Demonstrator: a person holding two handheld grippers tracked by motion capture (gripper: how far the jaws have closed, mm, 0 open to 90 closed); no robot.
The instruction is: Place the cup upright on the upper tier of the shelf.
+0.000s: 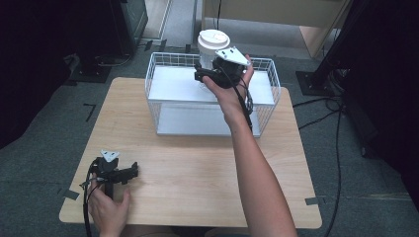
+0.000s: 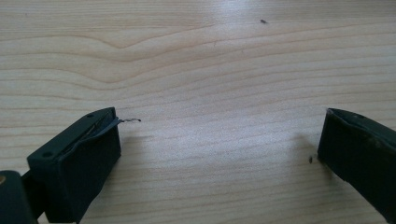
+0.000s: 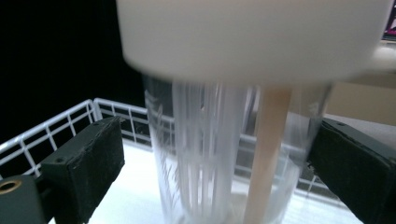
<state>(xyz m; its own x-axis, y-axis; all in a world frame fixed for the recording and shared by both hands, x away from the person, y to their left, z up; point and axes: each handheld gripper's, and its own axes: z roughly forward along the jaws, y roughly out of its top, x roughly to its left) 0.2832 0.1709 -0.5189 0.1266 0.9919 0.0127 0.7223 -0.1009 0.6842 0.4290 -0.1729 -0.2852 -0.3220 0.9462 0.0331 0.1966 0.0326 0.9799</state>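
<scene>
Two grippers in use. Right gripper (image 1: 201, 75) is raised over the white wire basket (image 1: 264, 106) at the far side of the table (image 1: 197, 163); left gripper (image 1: 132, 171) rests low on the near left corner of the tabletop, well apart from the basket.

Container 1: wire basket, rectangular, open grid walls of thin white rods, flat pale floor. Nothing loose seen lying on the visible floor.

Container 2: clear plastic cup (image 3: 219, 154) with a white lid (image 1: 214, 39). Cup wall is transparent, ribbed with vertical flutes, tapering toward the base. Lid is round, opaque, smooth, wider than the cup body. In the right gripper view a pale tan stick (image 3: 264, 154) stands inside the cup, slightly tilted; whether any liquid is present cannot be told.

Cup position: within the basket's outline, upright, between the right gripper's jaws. Jaws stand apart on either side of the cup; the left one is clear of the wall, and contact at the right one cannot be told.

Left gripper: jaws wide apart over bare light wood with wavy grain, holding nothing. Jaw pads are black, blocky, matte.
</scene>
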